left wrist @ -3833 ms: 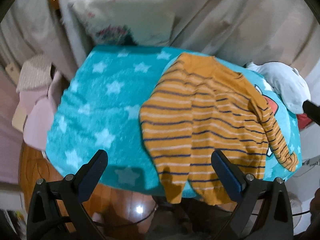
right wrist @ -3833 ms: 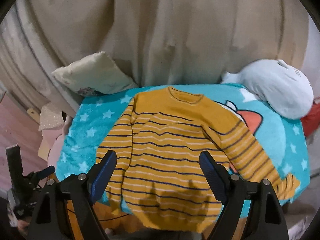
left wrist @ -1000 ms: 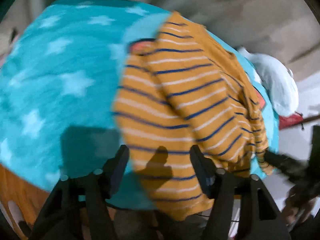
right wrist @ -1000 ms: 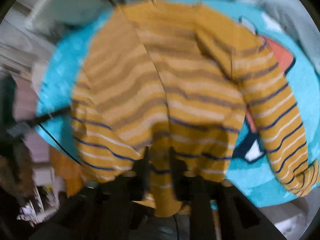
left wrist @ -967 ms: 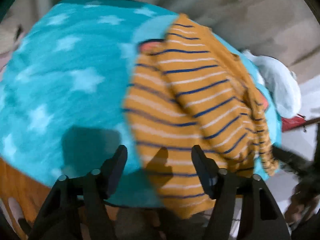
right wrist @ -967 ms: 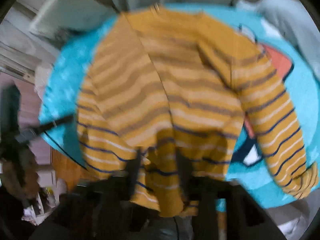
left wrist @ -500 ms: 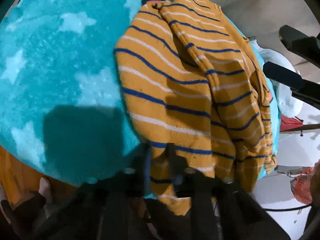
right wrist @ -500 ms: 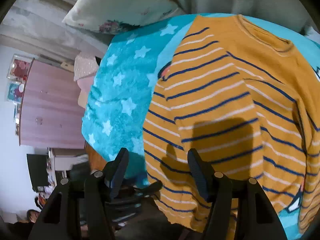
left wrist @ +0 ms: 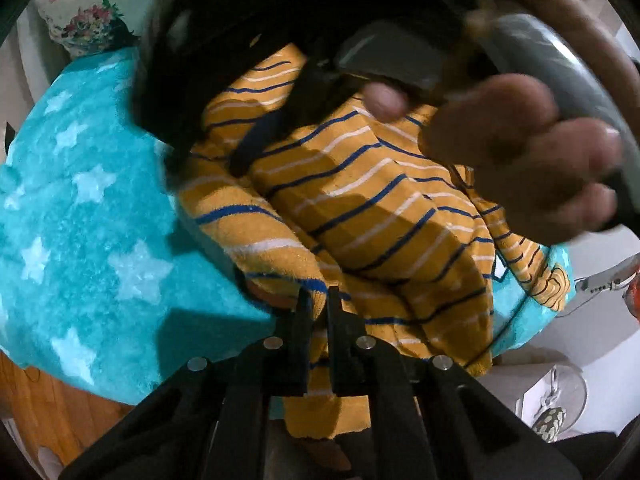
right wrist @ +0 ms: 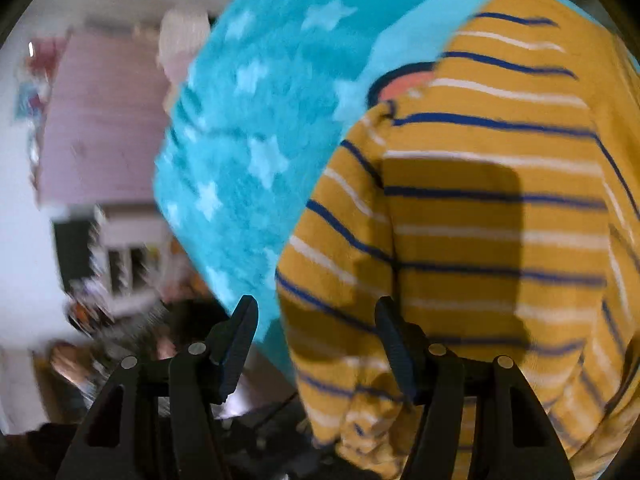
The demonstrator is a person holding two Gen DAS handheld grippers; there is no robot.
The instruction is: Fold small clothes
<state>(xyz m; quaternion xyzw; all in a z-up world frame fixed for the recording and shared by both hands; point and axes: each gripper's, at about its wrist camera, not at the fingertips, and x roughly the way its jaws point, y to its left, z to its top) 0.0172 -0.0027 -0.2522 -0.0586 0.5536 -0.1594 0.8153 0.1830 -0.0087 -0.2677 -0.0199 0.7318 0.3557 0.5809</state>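
Note:
A mustard sweater (left wrist: pixel 360 208) with blue and white stripes lies bunched on a teal star blanket (left wrist: pixel 92 208). My left gripper (left wrist: pixel 318 300) is shut on the sweater's near hem, lifted into a fold. In the left wrist view a hand (left wrist: pixel 520 160) holds the right gripper's body just above the sweater. In the right wrist view my right gripper (right wrist: pixel 316 328) hangs over the sweater's (right wrist: pixel 480 220) lower left edge. Its jaws are closing, with the sweater's edge between them, and its fingers (right wrist: pixel 240 332) stand apart from the cloth.
The blanket (right wrist: pixel 256 140) covers a small table whose near edge drops to a wooden floor (left wrist: pixel 40 412). A floral pillow (left wrist: pixel 84 24) lies at the far left. A pink cabinet (right wrist: pixel 96 120) stands left of the table, blurred.
My left gripper stayed shut on the hem and pulled it up and across. My right gripper swung left and down over the sweater's left edge, its jaws narrower than before.

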